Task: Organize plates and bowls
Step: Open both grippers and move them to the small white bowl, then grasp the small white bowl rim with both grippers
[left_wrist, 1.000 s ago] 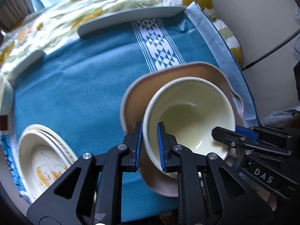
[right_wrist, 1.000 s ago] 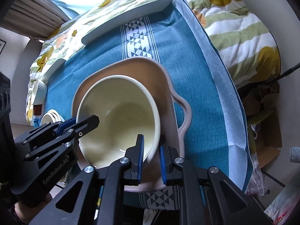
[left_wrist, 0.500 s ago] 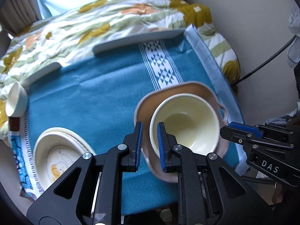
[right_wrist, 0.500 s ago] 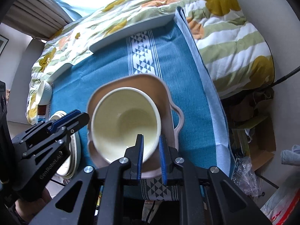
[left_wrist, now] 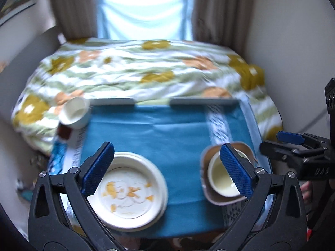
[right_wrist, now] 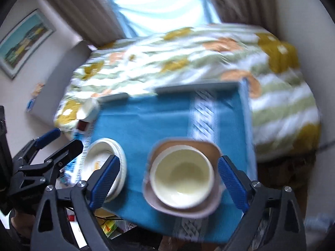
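A: Where does the cream bowl (right_wrist: pixel 182 176) sit?

B: Inside the tan handled dish (right_wrist: pixel 211 149) at the near right corner of the blue cloth (left_wrist: pixel 159 131). From the left wrist, a blue pad covers part of it.

A: And the grippers?

B: The left gripper (left_wrist: pixel 167 171) and the right gripper (right_wrist: pixel 169 179) both have jaws opening wide, gripping nothing; the bowl lies below, between the right one's pads without touching them.

A: Other dishes?

B: A stack of white plates (left_wrist: pixel 134 190) at the near left, partly behind a finger, and a small white cup (left_wrist: pixel 74 113) at the far left corner. Everything is blurred; the plate's orange print is unreadable.
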Tool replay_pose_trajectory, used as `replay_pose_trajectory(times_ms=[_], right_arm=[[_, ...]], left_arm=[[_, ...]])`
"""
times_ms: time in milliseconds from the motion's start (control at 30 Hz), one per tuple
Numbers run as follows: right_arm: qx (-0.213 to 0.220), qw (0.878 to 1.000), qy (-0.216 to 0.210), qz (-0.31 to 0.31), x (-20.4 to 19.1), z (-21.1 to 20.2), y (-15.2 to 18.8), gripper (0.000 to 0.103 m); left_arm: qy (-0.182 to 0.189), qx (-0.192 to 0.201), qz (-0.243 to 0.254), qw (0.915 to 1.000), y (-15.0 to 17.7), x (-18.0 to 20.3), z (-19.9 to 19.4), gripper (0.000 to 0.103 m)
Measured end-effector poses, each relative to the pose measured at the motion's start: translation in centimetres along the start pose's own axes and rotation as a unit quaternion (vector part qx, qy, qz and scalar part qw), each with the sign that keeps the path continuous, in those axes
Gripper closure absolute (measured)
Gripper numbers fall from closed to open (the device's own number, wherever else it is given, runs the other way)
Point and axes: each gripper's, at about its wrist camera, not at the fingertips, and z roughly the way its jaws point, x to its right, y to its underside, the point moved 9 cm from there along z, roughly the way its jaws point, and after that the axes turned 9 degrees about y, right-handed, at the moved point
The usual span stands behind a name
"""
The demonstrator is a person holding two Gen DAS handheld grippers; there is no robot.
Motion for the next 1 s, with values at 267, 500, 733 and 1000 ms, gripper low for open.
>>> replay_pose_trajectory(times_ms=[267,500,733,1000], right_arm=[[0.039,0.992,-0.051,-0.105,-8.8,1.8,-7.2,0.001],[0.031,0.982,-0.067,-0.174,-18.0,7.3,-12.2,0.001],[-0.059,0.971,-0.084,-0.217,-24.9,19.0,-13.5,0.001],[-0.147,0.961,-0.103,-0.212,-29.9,29.6,-11.8,0.031]], left_arm=[[-0.065,0.017,-0.116,0.9909,-0.5,-12.0,-2.4,0.002],[-0.093,0.02,-0.216,0.9717,-1.0,-23.7,-0.8,0.002],[-0.075,-0.006,-0.3,0.9509,-0.3,-32.3,5.8,0.002],[-0.028,-0.053,-0.333,0.941,0.7,-37.0,14.8,0.034]])
